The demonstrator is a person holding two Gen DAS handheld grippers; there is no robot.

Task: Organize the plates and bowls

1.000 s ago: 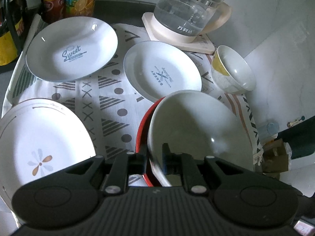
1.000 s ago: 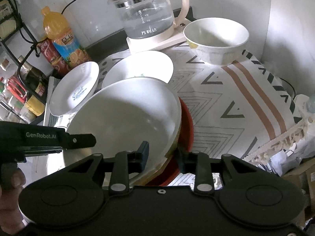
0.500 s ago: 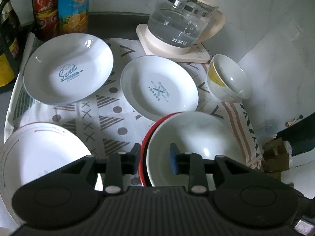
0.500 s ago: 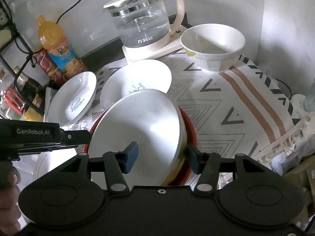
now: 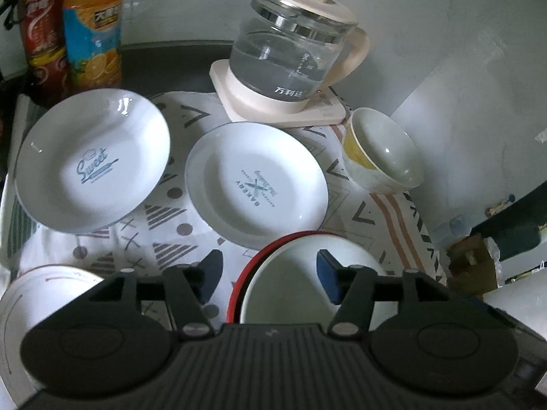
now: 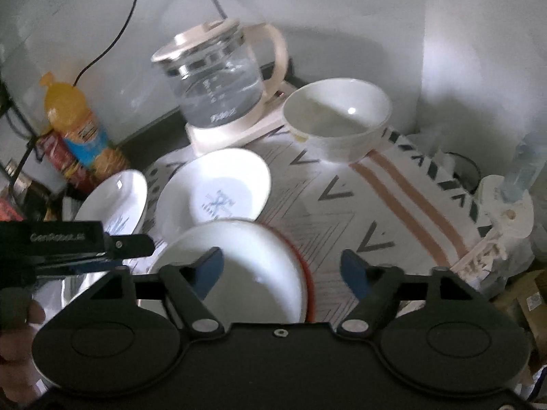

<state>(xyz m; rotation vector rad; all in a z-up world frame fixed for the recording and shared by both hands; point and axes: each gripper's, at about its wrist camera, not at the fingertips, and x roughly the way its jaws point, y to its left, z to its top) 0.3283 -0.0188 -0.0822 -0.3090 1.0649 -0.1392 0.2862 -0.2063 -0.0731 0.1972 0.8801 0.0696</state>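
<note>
Both tongs, left (image 5: pixel 268 278) and right (image 6: pixel 282 273), have just spread, releasing the white ceramic bowl (image 5: pixel 290 280) nested in the red-rimmed plate (image 5: pixel 239 283) beneath them. Next probably comes the yellow-patterned white bowl (image 6: pixel 336 119) beyond, needing a rim pinch.

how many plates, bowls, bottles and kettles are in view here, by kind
Plates: 4 (Sweet plate, Bakery plate, rimmed plate, red plate)
Bowls: 2 (white bowl on the red plate, small bowl)
Bottles: 2 (juice bottle, red bottle)
Kettles: 1 (glass kettle)
Total: 9
</note>
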